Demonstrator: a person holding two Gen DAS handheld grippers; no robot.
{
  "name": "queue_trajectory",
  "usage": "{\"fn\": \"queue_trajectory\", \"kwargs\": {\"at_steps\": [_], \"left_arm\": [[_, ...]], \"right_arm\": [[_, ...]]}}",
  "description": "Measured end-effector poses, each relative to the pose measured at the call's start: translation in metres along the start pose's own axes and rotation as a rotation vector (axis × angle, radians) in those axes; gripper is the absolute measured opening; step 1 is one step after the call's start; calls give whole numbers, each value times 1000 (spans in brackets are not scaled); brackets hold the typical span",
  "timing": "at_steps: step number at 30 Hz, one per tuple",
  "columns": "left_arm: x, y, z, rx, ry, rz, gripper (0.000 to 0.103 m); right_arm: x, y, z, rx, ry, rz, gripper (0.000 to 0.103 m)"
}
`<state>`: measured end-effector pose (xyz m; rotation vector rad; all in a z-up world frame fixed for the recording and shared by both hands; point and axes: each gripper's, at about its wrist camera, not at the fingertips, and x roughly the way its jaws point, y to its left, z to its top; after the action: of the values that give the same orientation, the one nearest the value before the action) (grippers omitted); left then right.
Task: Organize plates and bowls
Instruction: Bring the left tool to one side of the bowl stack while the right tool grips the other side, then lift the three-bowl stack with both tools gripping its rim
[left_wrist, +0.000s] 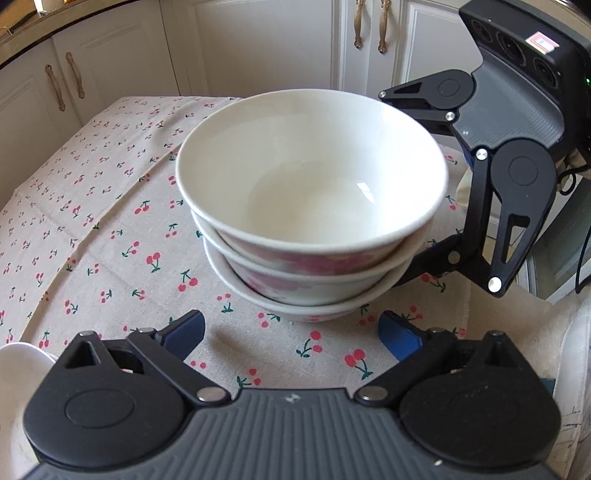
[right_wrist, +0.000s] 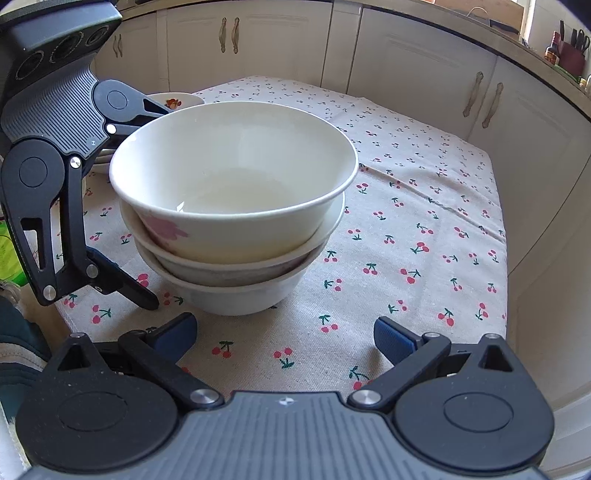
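Observation:
A stack of three white bowls (left_wrist: 310, 206) with pink flower prints stands on the cherry-print tablecloth (left_wrist: 92, 229); it also shows in the right wrist view (right_wrist: 232, 199). My left gripper (left_wrist: 291, 334) is open and empty, just short of the stack's near side. My right gripper (right_wrist: 284, 334) is open and empty, also just short of the stack. In the left wrist view the right gripper (left_wrist: 399, 184) straddles the stack's right side. In the right wrist view the left gripper (right_wrist: 159, 203) straddles the stack's left side.
A white dish edge (left_wrist: 22, 358) sits at the lower left of the left wrist view. Plates (right_wrist: 177, 100) with a printed pattern lie behind the left gripper. Cream cabinets (right_wrist: 424, 66) surround the table. The table edge (right_wrist: 502, 258) is at the right.

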<state>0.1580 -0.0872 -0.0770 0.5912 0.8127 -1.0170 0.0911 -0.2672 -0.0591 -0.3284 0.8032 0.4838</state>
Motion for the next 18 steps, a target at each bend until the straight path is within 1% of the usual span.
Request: {"fn": "queue_trajectory", "kwargs": {"at_steps": [3,5,12,15,17,18], "left_arm": [[2,6,0,-13,5,-27,101],[3,10,-2,-24,3,-38,102],[3,11,-2,4,-1,-57,102],[5,16,3,14,4,-65,95],[3,18,6,32,10,-69,89],[2,17,7,47,11,-71,88]], "right_arm": [[2,-2,1,-2,0,20,103],[6,-7,2,32,7,49,103],[6,-6,1,1,-10,58,103],[5,-2,4,-59,-22,64,103],[1,1,8,-101,-38,82,102],[-2,3,11,-121,-46,94,102]]}}
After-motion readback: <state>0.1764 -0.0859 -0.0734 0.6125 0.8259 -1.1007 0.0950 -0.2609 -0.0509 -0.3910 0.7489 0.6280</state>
